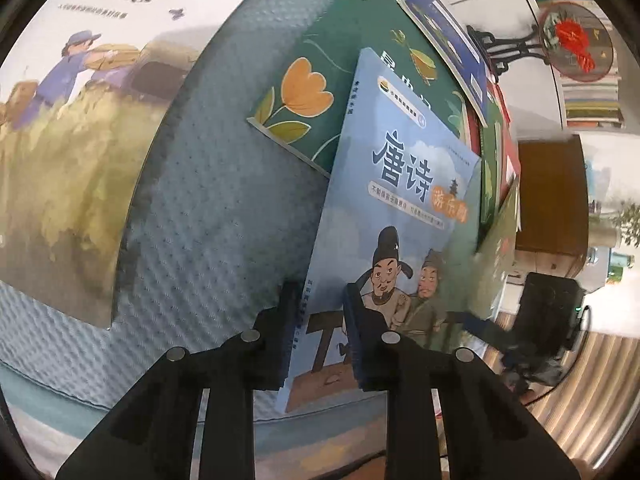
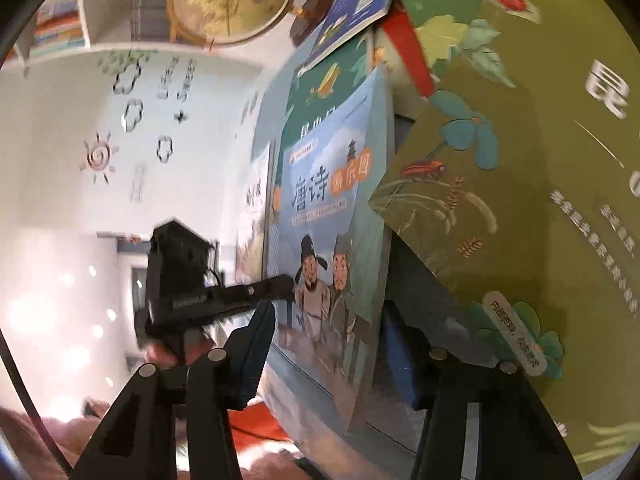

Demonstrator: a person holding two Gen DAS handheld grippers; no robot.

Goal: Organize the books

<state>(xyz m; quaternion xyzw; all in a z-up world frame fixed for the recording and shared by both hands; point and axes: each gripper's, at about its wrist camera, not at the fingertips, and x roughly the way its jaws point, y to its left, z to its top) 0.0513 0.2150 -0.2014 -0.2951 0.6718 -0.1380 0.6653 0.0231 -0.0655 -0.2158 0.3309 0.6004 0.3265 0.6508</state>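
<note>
The light-blue Tang poetry book (image 1: 404, 200), its cover showing two cartoon men in old robes, lies on top of a dark green book with an orange flower (image 1: 320, 92) on the blue-grey textured table cover (image 1: 224, 208). The left claw (image 1: 320, 332) is pinching the blue book's near edge by the spine: one finger sits under that edge, the other lies on the cover beside the cartoon men. In the right wrist view the same claw (image 2: 276, 282) shows from the side, a black tool with its tips at the blue book's left edge (image 2: 320, 216), and a bit of the hand (image 2: 168, 354) holding it shows below.

The right claw (image 2: 324, 344) stands spread on either side of the blue book's lower end; its fingers (image 2: 252, 356) do not appear to press on the cover, though blur leaves the contact unclear.

An olive-green book with insects and wheat ears (image 2: 532, 200) fills the right of that view, overlapping the blue book's right side. Further back lie a dark blue book (image 2: 360, 4) and a red one (image 2: 408, 48). To the left in the left wrist view lies a large picture book with a figure in a blue cap (image 1: 80, 112). A globe (image 2: 232, 0) stands behind the pile.
</note>
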